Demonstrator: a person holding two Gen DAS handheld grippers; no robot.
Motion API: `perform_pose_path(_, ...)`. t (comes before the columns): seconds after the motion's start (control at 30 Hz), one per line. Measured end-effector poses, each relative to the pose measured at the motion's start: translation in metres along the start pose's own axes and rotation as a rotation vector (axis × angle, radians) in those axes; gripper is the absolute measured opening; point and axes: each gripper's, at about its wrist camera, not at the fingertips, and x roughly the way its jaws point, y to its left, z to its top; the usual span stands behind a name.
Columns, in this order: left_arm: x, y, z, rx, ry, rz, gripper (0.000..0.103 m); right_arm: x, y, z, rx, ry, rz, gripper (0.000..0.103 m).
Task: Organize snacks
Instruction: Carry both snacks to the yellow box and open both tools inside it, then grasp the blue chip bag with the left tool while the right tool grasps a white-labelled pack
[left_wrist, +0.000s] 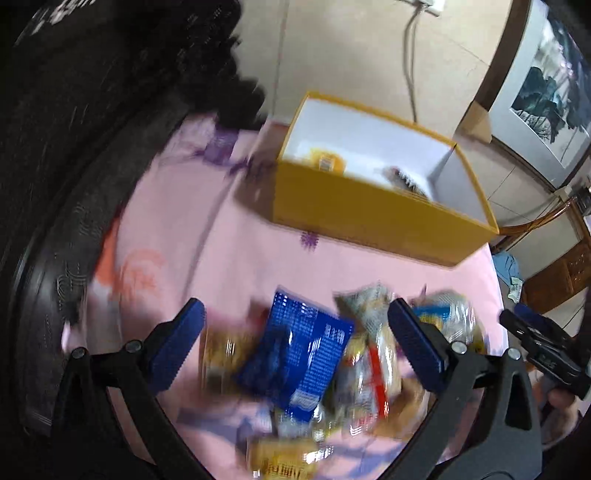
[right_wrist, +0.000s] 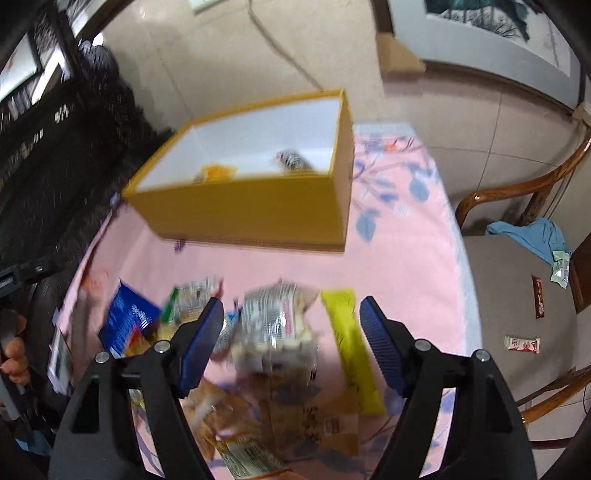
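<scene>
One yellow box (right_wrist: 251, 210) at the far side of the pink-clothed worktop (right_wrist: 399, 258), open-topped, holding two packets: one orange (right_wrist: 216, 171), one striped (right_wrist: 295, 158). Nearer, a loose heap of snack packets (right_wrist: 273, 325), too blurred for an exact count: among them one blue packet (left_wrist: 306, 350) and one long yellow-green bar (right_wrist: 351, 347). Left gripper (left_wrist: 295, 343) fingers spread wide above the blue packet, pinching nothing. Right gripper (right_wrist: 291, 339) fingers spread over a clear wrapped packet, pinching nothing. Two small bars (right_wrist: 521, 344) on the chair seat (right_wrist: 517, 288), beside a blue cloth (right_wrist: 535, 236).
</scene>
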Motion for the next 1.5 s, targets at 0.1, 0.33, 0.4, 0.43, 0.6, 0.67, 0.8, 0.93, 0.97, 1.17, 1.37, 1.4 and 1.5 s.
perform_pose_path(0.1, -0.010, 0.005, -0.017, -0.004, -0.002, 0.007, 0.101, 0.022, 0.015, -0.004, -0.075, 0.042, -0.023, 0.077)
perform_pose_path(0.33, -0.026, 0.011, -0.033, -0.019, -0.021, 0.006, 0.101, 0.071, 0.037, -0.009, -0.230, 0.175, -0.077, 0.077)
perform_pose_path(0.4, -0.026, 0.015, -0.037, -0.024, -0.015, 0.012, 0.101, 0.079, 0.039, -0.006, -0.245, 0.194, -0.087, 0.077)
perform_pose_path(0.43, -0.026, 0.015, -0.038, -0.027, -0.012, 0.011, 0.101, 0.084, 0.040, -0.005, -0.251, 0.202, -0.094, 0.077)
perform_pose_path(0.6, -0.019, 0.019, -0.042, -0.018, 0.002, 0.023, 0.101, 0.091, 0.041, -0.003, -0.247, 0.210, -0.104, 0.063)
perform_pose_path(0.67, -0.014, 0.020, -0.043, -0.010, 0.007, 0.032, 0.101, 0.085, 0.040, -0.004, -0.230, 0.197, -0.098, 0.049)
perform_pose_path(0.8, 0.010, 0.012, -0.047, 0.060, 0.052, 0.053, 0.101, 0.062, 0.031, -0.007, -0.150, 0.162, -0.076, 0.038)
perform_pose_path(0.93, 0.035, 0.004, -0.050, 0.130, 0.084, 0.063, 0.101, 0.030, 0.021, -0.015, -0.041, 0.109, -0.046, 0.036)
perform_pose_path(0.97, 0.043, 0.002, -0.051, 0.151, 0.092, 0.069, 0.101, 0.020, 0.018, -0.018, -0.006, 0.096, -0.029, 0.036)
perform_pose_path(1.17, 0.075, -0.008, -0.053, 0.249, 0.112, 0.118, 0.101, -0.012, 0.016, -0.029, 0.100, 0.066, 0.028, 0.037)
perform_pose_path(1.37, 0.099, -0.024, -0.058, 0.352, 0.125, 0.115, 0.101, -0.021, 0.023, -0.029, 0.130, 0.060, 0.058, 0.037)
perform_pose_path(1.4, 0.103, -0.027, -0.059, 0.369, 0.120, 0.125, 0.101, -0.020, 0.024, -0.029, 0.133, 0.062, 0.062, 0.037)
perform_pose_path(1.5, 0.106, -0.028, -0.059, 0.381, 0.110, 0.132, 0.101, -0.021, 0.027, -0.027, 0.129, 0.059, 0.066, 0.037)
